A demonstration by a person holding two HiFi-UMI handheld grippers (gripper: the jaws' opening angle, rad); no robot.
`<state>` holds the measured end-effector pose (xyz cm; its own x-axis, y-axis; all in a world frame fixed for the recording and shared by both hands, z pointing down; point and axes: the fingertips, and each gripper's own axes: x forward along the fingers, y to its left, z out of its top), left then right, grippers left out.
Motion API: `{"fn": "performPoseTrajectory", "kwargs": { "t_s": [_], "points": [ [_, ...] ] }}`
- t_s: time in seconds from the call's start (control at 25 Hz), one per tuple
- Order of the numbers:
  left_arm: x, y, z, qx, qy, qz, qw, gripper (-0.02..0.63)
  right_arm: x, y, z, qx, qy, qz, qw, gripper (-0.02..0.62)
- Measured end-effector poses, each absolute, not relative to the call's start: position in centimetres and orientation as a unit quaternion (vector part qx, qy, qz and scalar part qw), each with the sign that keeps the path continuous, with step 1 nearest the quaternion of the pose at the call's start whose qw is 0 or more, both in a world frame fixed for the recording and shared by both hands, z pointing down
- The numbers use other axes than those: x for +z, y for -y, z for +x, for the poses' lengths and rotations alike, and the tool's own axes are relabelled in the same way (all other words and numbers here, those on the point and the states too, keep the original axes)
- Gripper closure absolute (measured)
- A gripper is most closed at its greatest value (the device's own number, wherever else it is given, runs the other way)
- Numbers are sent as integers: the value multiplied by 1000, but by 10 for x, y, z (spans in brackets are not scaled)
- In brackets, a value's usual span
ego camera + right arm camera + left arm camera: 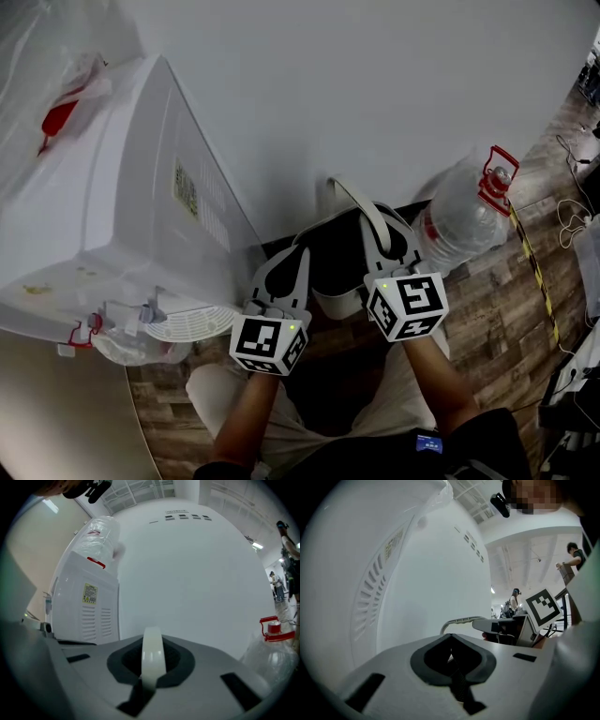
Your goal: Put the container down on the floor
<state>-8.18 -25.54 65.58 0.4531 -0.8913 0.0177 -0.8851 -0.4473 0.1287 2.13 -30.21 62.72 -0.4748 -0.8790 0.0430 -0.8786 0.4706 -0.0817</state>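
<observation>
The container (339,302) is a white bucket with a dark inside, low in front of the wall between my two grippers. Its pale strap handle (370,211) arches up over it. My right gripper (380,225) is shut on this handle, and in the right gripper view the white band (152,660) runs straight through its jaws (151,667). My left gripper (286,261) is at the container's left rim. In the left gripper view its jaws (451,656) are shut with nothing between them, and the handle (461,620) curves just beyond.
A white water dispenser (112,206) stands close on the left. A clear water jug (464,220) with a red cap sits on the wood floor (487,319) to the right. A white wall (375,84) is right behind, cables (567,220) lie far right, and the person's knees are below.
</observation>
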Motion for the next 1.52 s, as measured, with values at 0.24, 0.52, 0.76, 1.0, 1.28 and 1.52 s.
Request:
{"fn": "performPoseTrajectory", "kwargs": {
  "t_s": [0.24, 0.52, 0.76, 1.0, 1.28, 1.52],
  "points": [
    [663, 259, -81, -24, 521, 851, 58, 589, 633, 304, 27, -51, -854, -518, 4, 565],
    [675, 262, -78, -3, 519, 853, 53, 589, 656, 308, 28, -62, -850, -523, -17, 565],
    [683, 262, -87, 1, 526, 849, 60, 589, 682, 310, 19, -79, -849, -521, -42, 565],
    [689, 262, -89, -1, 526, 848, 70, 589, 709, 310, 8, -93, -848, -514, -92, 565],
    [708, 263, -85, 4, 513, 851, 113, 589, 737, 310, 2, -106, -843, -507, -146, 565],
    [731, 266, -86, 25, 513, 847, 138, 589, 759, 311, -1, -115, -837, -504, -179, 564]
  ]
}}
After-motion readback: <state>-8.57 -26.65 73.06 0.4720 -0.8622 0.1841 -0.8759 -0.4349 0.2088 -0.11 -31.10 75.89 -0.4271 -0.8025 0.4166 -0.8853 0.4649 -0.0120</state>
